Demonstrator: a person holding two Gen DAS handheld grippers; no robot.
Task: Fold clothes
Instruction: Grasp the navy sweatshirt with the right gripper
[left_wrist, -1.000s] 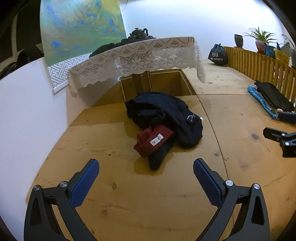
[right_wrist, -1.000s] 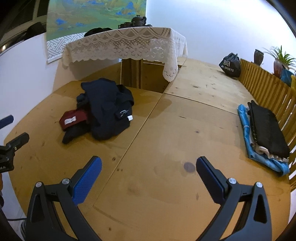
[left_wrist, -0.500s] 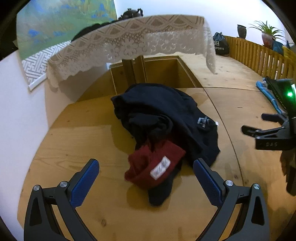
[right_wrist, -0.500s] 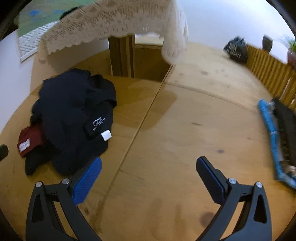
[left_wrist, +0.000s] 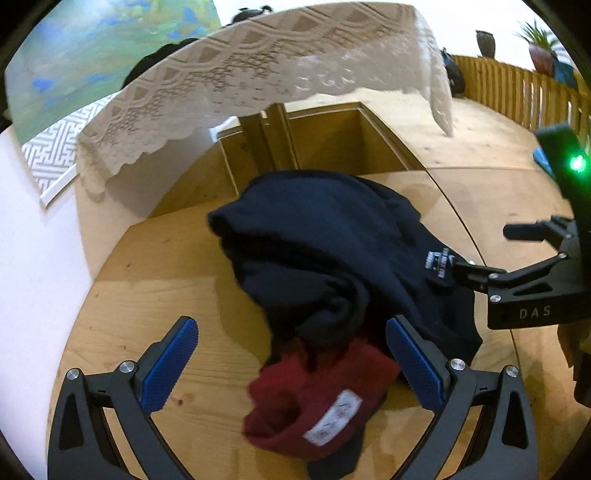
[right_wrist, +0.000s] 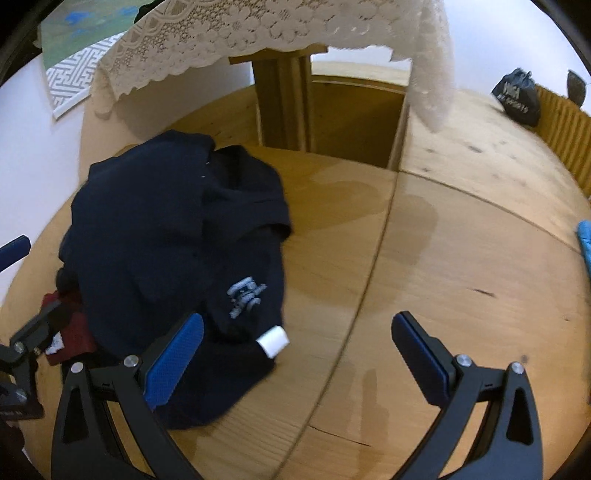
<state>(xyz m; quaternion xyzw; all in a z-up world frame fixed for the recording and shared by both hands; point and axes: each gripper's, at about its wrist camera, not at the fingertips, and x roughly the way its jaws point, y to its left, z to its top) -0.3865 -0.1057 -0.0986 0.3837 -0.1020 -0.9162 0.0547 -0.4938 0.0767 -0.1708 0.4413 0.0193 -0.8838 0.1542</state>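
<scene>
A crumpled pile of clothes lies on the wooden floor: a dark navy garment (left_wrist: 332, 251) with a white logo and a dark red garment (left_wrist: 317, 398) with a white label at its near end. My left gripper (left_wrist: 291, 365) is open, its blue pads either side of the red garment, just above it. My right gripper (right_wrist: 297, 354) is open at the navy garment's (right_wrist: 173, 236) right edge, by its white tag (right_wrist: 273, 341). The right gripper also shows in the left wrist view (left_wrist: 484, 254), and the red garment in the right wrist view (right_wrist: 74, 332).
A low table with a white lace cloth (left_wrist: 258, 85) stands just behind the pile, with a floor recess (right_wrist: 354, 118) under it. A wooden fence (left_wrist: 517, 96) with plants runs along the right. A black bag (right_wrist: 517, 98) sits at the back. A blue cloth edge (right_wrist: 585, 240) lies right.
Both grippers have moved forward and down onto the pile; the clothes now fill more of both views. Both stay open. The clothes have not moved.
</scene>
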